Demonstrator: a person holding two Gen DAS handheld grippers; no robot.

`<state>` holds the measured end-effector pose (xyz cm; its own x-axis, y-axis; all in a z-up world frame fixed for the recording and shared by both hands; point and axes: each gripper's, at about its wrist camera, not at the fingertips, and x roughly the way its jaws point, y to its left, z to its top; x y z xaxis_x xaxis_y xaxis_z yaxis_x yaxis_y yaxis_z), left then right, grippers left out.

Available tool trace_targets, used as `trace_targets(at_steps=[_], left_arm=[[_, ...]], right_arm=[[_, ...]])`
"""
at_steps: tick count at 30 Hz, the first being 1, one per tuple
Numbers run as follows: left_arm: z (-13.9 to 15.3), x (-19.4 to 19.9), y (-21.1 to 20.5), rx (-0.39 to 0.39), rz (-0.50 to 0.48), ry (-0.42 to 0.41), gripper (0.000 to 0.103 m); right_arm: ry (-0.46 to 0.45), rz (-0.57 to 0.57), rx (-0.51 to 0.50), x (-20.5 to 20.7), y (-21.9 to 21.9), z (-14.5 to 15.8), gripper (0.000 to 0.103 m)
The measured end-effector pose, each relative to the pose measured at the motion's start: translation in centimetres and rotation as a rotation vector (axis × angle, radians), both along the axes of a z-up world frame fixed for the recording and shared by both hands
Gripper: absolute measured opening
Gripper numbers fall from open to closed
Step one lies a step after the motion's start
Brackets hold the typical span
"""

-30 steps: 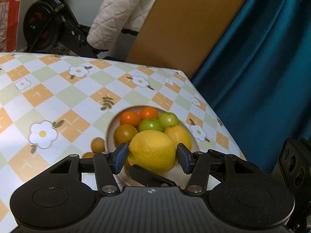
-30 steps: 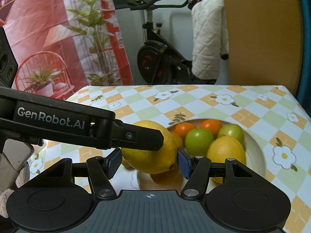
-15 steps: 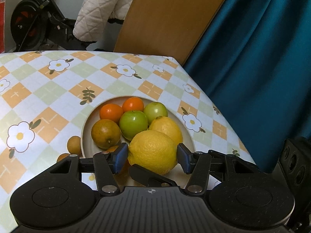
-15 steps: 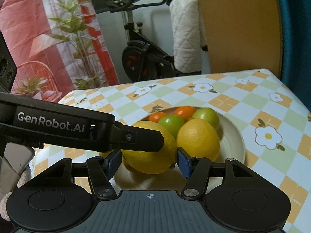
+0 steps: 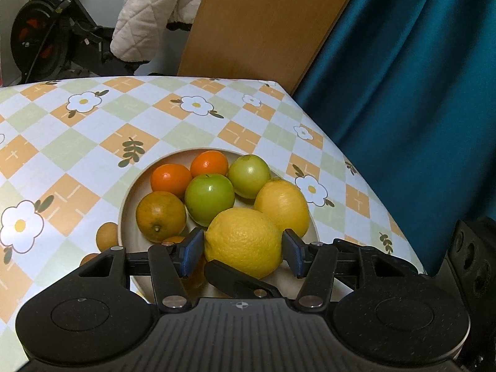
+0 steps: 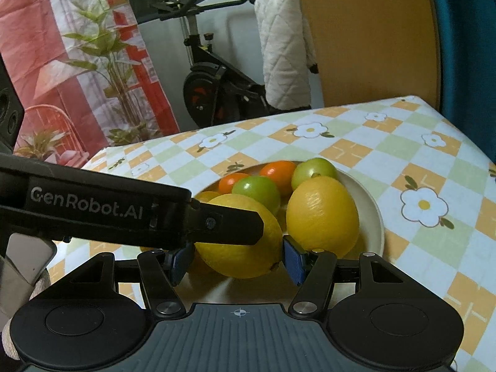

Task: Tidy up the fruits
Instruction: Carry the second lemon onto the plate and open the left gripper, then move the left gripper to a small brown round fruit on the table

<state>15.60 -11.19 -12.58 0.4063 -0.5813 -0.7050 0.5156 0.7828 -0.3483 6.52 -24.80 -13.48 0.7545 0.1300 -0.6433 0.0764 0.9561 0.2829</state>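
Large pebbly yellow lemon [image 5: 243, 241] between gripper [image 5: 243, 252] pads

A lived-in home: flowered tablecloth [image 5: 155, 117]; exercise bike [image 6: 210, 86] draped with quilted jacket [image 6: 285, 46]; teal curtain [image 5: 418, 93].

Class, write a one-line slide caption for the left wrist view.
Both grippers close on one large lemon above a plate of lemons, green apples and oranges.

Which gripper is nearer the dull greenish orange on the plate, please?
Left: the left gripper sits just beside the orange; the right gripper is beyond the held lemon.
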Motion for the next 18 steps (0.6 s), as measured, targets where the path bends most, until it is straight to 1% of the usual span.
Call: trace_targets(at_steps=[4,6,10,18], left_arm=[[-0.21,0.21,-0.11,0.006,-0.003,0.003,0.057],[-0.32,0.34,0.02,0.007,-0.004,0.004,0.057],[-0.32,0.58,0.04,0.013,-0.001,0.008,0.057],[0.3,0.41,0.65,0.029,0.025,-0.017,0.057]], right_arm=[[0.017,-0.01,0.014,0.37,-0.54,-0.79,0.057],[0.01,-0.009,0.017,0.38,-0.62,-0.91,0.057],[0.003,0.003,0.0,0.73,-0.47,-0.77,0.057],[0.0,0.012,-0.038,0.8,0.04,-0.22,0.058]])
